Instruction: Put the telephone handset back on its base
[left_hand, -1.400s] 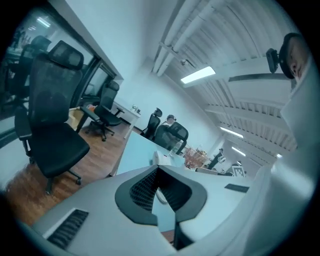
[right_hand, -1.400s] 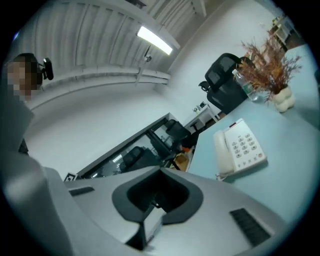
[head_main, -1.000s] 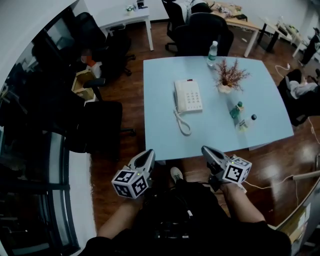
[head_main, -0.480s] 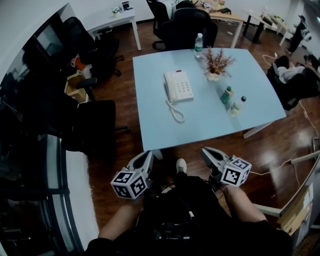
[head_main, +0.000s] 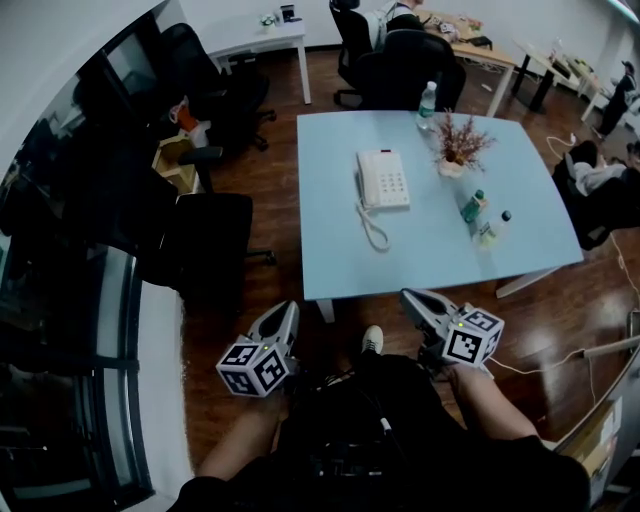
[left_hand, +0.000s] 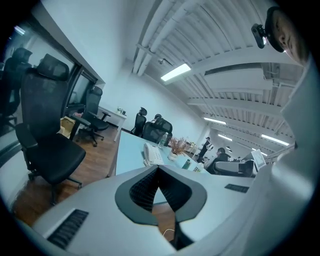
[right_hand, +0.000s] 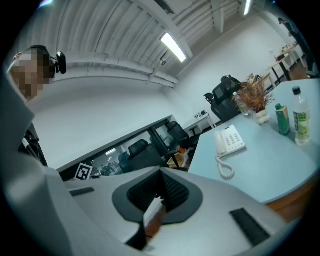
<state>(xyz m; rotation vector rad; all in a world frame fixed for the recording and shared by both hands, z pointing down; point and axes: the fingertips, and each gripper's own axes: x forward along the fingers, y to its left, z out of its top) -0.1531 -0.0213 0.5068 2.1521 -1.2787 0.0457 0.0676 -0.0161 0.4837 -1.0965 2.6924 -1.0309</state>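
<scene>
A white telephone (head_main: 385, 181) sits on the light blue table (head_main: 520, 200). Its handset (head_main: 365, 181) lies along the left side of the base, and its coiled cord (head_main: 373, 230) loops toward me on the tabletop. The phone also shows far off in the left gripper view (left_hand: 151, 154) and in the right gripper view (right_hand: 229, 141). Both grippers hang near my waist, short of the table's near edge. My left gripper (head_main: 287, 313) is shut with nothing in it. My right gripper (head_main: 412, 297) is shut and empty as well.
On the table stand a potted dried plant (head_main: 452, 150), a water bottle (head_main: 427, 103) and two small bottles (head_main: 473, 212) (head_main: 492, 232). A black office chair (head_main: 205, 245) stands left of the table, with more chairs (head_main: 400, 60) beyond it. A cardboard box (head_main: 178, 160) sits on the wooden floor.
The head view swung left, then back right, and the table now sits slightly farther from me. Both grippers stay shut and have hardly moved.
</scene>
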